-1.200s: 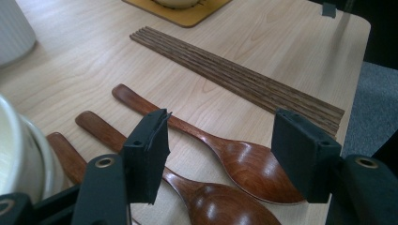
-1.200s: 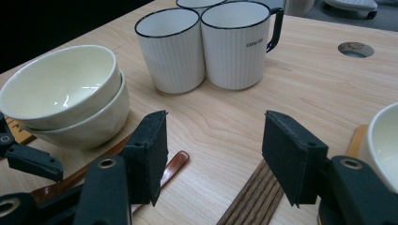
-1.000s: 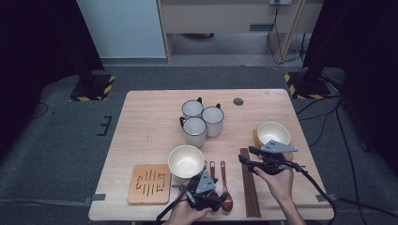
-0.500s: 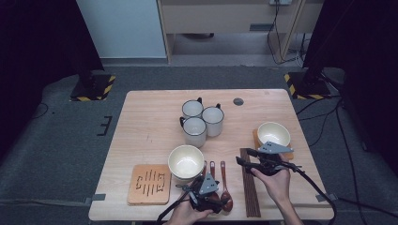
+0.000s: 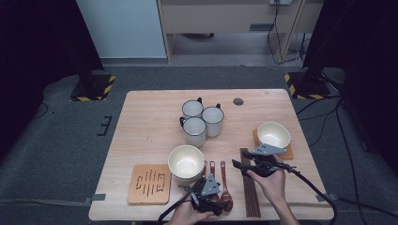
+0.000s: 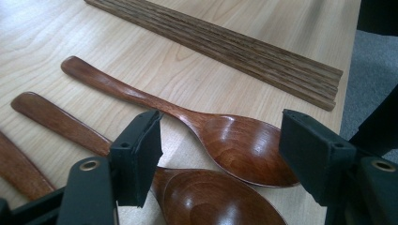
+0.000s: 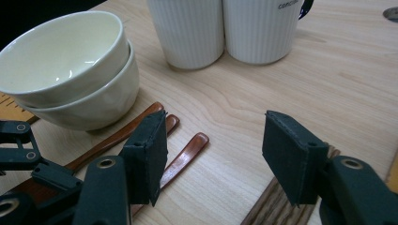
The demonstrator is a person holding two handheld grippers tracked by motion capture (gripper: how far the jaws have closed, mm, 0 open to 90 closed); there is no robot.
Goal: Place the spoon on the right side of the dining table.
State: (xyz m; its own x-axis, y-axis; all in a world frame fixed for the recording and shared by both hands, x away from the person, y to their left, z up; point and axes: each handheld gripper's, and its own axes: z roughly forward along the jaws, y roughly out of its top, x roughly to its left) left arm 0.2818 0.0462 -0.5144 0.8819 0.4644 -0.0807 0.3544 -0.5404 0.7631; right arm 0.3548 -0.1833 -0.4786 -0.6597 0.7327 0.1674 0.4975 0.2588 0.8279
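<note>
Three wooden spoons lie side by side at the near edge of the table, bowls toward the person, handles pointing away, just right of the stacked bowls.

The left gripper hangs low over the spoon bowls. Its jaws have just been opening; they stand moderately wide, astride the right spoon, pads clear of it.

The right gripper hovers over the far end of the chopsticks, jaws wide and holding nothing.

Judgement on handling: the spoons are light, rigid, with a glossy lacquered finish, so likely slippery under the pads. The rounded bowl offers poor purchase. The flat neck or mid-handle is the better grip, taken across its width. Close neighbours risk being nudged.
</note>
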